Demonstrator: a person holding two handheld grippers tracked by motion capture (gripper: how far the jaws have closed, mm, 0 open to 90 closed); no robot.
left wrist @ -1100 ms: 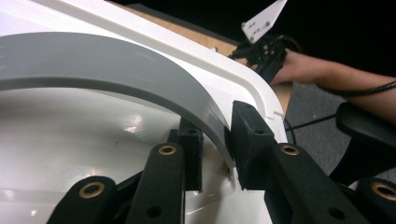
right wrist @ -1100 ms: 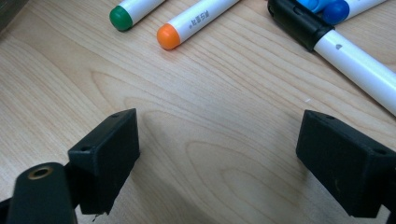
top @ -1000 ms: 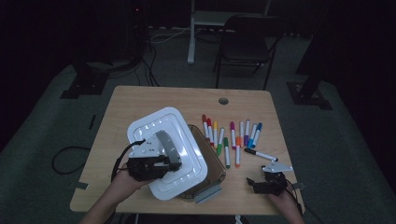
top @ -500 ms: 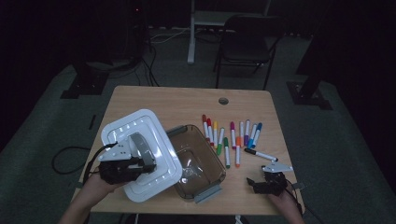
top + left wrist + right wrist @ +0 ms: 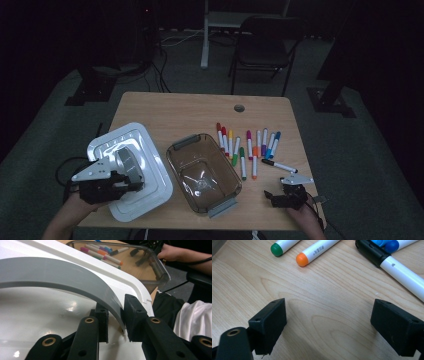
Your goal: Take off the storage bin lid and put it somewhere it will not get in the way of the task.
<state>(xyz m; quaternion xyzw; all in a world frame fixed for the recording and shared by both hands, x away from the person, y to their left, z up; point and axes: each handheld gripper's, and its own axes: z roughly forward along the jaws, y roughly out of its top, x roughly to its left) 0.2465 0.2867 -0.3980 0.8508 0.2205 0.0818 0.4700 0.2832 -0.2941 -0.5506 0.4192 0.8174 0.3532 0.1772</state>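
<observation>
My left gripper (image 5: 129, 184) is shut on the grey arched handle (image 5: 128, 164) of a white rectangular lid (image 5: 145, 150), at the table's front left. In the left gripper view both pads (image 5: 136, 315) pinch the handle (image 5: 62, 272) above the glossy lid (image 5: 45, 315). An uncovered, empty clear brown container (image 5: 202, 172) stands at the middle front. To its right lies a row of several coloured markers (image 5: 247, 147). Near the front right corner my right gripper (image 5: 281, 196) rests open over bare wood, its jaws (image 5: 329, 327) wide apart with nothing between them.
A black-capped marker (image 5: 277, 165) lies apart from the row, just beyond the right gripper; it (image 5: 392, 265), an orange-capped marker (image 5: 317, 252) and a green-capped one (image 5: 284, 246) lie ahead of the right jaws. The lid reaches the table's left front edge. A chair (image 5: 262, 45) stands behind the table.
My left gripper has carried the lid leftward and slightly down, off the container, which now stands uncovered. The right gripper has stayed in place.
</observation>
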